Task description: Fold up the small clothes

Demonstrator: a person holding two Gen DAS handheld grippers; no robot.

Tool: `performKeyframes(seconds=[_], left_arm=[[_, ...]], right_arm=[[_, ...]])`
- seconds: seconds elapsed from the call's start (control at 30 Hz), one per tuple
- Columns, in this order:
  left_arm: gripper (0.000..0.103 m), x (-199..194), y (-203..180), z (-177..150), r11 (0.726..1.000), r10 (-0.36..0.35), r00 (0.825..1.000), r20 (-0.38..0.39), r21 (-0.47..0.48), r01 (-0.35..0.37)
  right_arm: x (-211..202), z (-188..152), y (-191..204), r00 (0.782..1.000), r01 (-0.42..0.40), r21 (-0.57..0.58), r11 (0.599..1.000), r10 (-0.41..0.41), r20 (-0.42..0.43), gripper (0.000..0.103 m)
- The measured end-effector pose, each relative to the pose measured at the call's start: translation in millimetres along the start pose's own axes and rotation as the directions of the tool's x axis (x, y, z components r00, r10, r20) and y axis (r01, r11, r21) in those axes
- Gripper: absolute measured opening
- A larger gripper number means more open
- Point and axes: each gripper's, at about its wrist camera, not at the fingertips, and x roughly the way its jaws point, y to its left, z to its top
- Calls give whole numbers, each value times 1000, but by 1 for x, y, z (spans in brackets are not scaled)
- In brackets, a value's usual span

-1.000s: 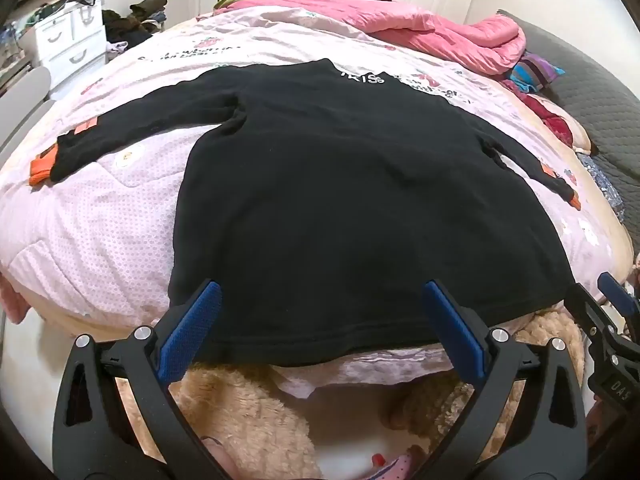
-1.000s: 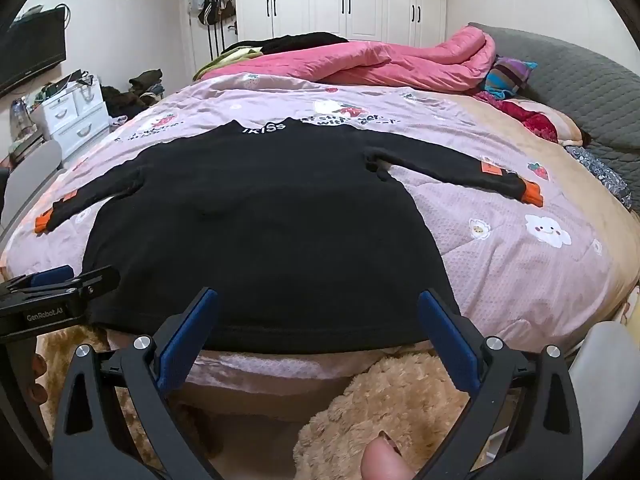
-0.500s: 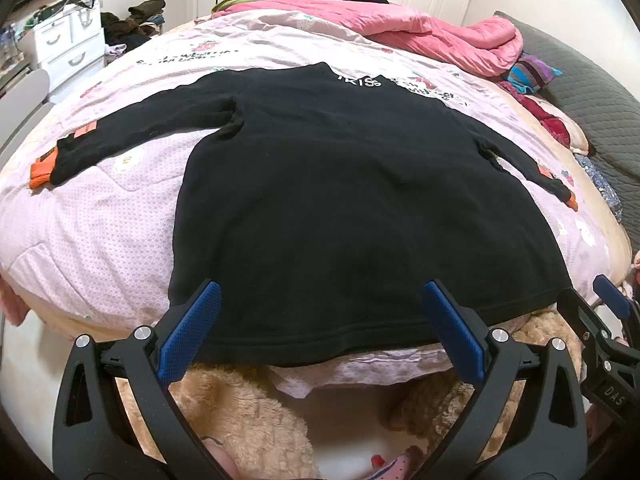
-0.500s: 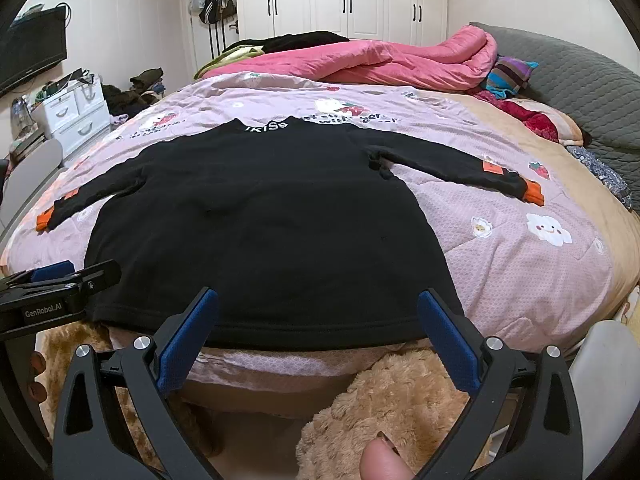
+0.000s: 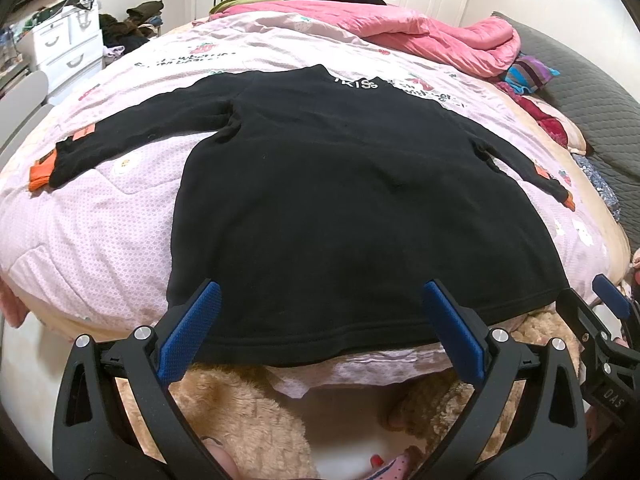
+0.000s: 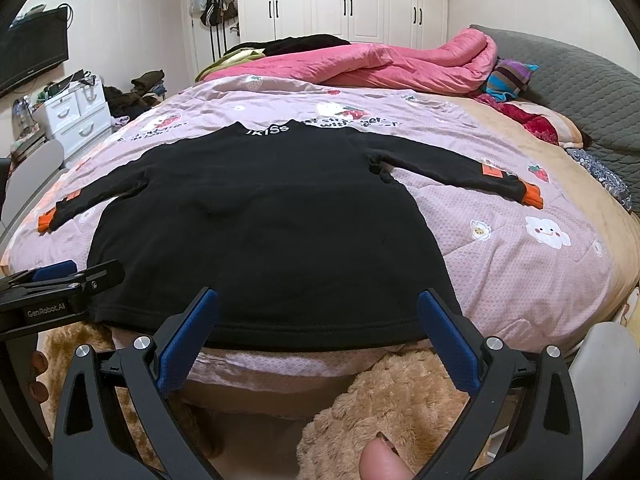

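Left wrist view shows the pink quilt [image 5: 80, 240] bearing a black sweater [image 5: 340, 200] spread flat, sleeves out, its hem just beyond the left gripper [image 5: 318, 320], jaws wide and holding nothing. Right gripper [image 6: 318, 322], equally spread, hovers at the same hem.

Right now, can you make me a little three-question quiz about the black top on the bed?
1. True or false: the black sweater lies spread flat with both sleeves out.
2. What colour are its cuffs? A green, B orange, C white.
3. Fill in: the left hand-held gripper and right hand-held gripper are both ____.
Key: 1 true; 2 B; 3 open.
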Motion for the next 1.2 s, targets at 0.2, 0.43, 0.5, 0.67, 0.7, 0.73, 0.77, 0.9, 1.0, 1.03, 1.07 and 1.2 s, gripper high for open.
performKeyframes(seconds=[0.2,0.43,0.5,0.67,0.7,0.73,0.77,0.9,1.0,1.03,1.07,1.2], left_arm=[[95,0,-1,0,1000,-1,1000,2,1,1],[95,-3,-4,1,1000,-6,1000,7,8,6],[95,-4,-4,1,1000,-5,1000,9,8,5],[95,-4,-6,2,1000,-6,1000,9,12,6],[95,-4,-6,3,1000,-6,1000,9,13,6],[95,-4,-7,3,1000,-7,1000,10,14,7],[95,-4,-7,3,1000,-7,1000,10,14,7],[95,-3,-8,4,1000,-8,1000,10,15,8],[95,-2,-9,5,1000,-8,1000,9,15,8],[95,-2,-9,5,1000,-9,1000,9,15,8],[95,-2,-9,6,1000,-9,1000,10,14,9],[95,0,-9,8,1000,-9,1000,11,15,9]], right_arm=[[-1,0,0,1000,0,-1,1000,0,2,99],[-3,1,0,1000,1,-1,1000,-1,6,99],[-3,1,0,1000,2,-1,1000,-2,6,99],[-4,2,0,1000,3,-2,1000,-3,7,99],[-4,2,0,1000,3,-2,1000,-3,7,99],[-3,2,0,1000,3,-2,1000,-3,7,99],[-3,2,0,1000,2,-2,1000,-2,7,99],[-5,3,0,1000,1,-2,1000,-1,10,99],[-5,4,0,1000,1,-1,1000,-1,10,99],[-5,4,0,1000,1,-1,1000,-1,9,99],[-5,4,0,1000,1,-2,1000,-1,9,99],[-3,7,0,1000,2,4,1000,-2,5,99]])
